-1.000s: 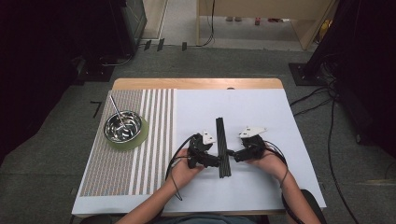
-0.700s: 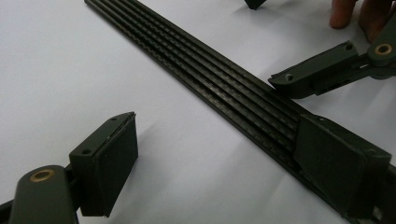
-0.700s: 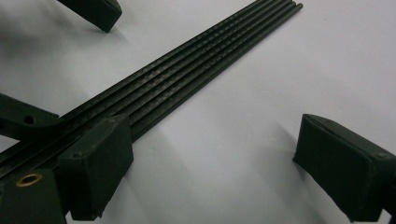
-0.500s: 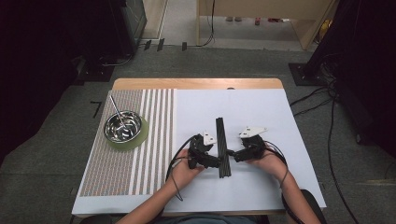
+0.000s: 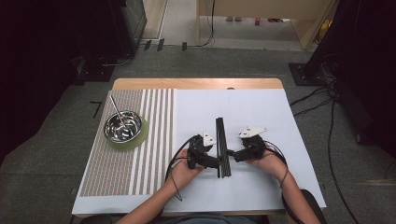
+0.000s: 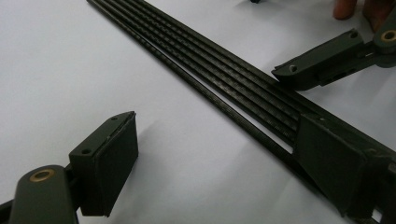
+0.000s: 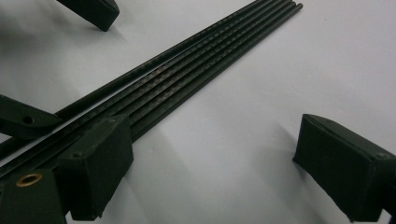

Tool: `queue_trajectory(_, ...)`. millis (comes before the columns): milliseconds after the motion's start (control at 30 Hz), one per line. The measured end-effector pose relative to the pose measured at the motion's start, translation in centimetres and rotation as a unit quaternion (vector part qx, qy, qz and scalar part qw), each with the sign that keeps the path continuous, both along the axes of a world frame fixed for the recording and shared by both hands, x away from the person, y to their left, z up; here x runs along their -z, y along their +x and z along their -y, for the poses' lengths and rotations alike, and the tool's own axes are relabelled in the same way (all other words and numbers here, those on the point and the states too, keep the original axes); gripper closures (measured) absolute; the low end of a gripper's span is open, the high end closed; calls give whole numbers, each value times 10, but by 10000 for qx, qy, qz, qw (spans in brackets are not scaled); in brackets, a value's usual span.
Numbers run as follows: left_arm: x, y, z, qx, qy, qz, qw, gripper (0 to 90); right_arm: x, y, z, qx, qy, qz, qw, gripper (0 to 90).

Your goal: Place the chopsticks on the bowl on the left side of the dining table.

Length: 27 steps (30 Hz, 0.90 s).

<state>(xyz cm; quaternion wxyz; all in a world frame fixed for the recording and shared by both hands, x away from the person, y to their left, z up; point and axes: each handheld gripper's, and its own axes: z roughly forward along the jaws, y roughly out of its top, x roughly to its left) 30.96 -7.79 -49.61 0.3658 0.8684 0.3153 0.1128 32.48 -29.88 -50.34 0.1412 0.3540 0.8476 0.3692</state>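
Observation:
Several thin black rods [image 5: 221, 144] lie side by side on the white sheet, running away from the person. In the left gripper view the rods [image 6: 219, 84] cross diagonally, and the nearest one splits slightly from the bundle. My left gripper [image 5: 215, 163] is open at the rods' near end from the left; in its own view [image 6: 215, 135] the right-hand jaw sits over the rods. My right gripper [image 5: 232, 154] is open on the opposite side; in its own view [image 7: 215, 135] the left-hand jaw rests against the rods [image 7: 196, 60]. Nothing is clamped.
A steel bowl [image 5: 123, 126] with a thin utensil in it stands on a green coaster on the striped mat [image 5: 140, 158] at the left. The white sheet [image 5: 261, 116] covers the table's right part. Cables trail from both grippers toward the front edge.

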Motion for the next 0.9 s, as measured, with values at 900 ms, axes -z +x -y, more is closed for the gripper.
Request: queue_trajectory(900,-3,2,-10,173,91,62,9998,278,0,0,0,3,5,-4,10000,109)
